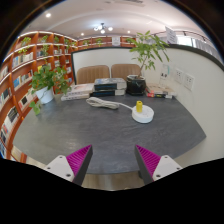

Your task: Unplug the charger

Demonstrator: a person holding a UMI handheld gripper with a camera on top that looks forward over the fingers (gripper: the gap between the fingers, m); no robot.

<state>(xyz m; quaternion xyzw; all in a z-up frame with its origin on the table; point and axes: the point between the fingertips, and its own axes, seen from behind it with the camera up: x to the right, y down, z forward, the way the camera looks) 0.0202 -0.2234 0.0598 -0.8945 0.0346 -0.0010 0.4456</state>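
A white round charger (143,113) with a small yellow part on top sits on the grey table (90,135), well beyond my fingers. A white cable (103,102) runs from it toward the back of the table. My gripper (112,160) is open and empty above the table's near edge, its magenta pads (78,159) spread wide.
A potted plant (44,83) stands at the table's left. Black items (105,89) and another plant (140,62) are at the far side, with two chairs (110,72) behind. Bookshelves (25,70) line the left wall. A white wall (195,85) is at the right.
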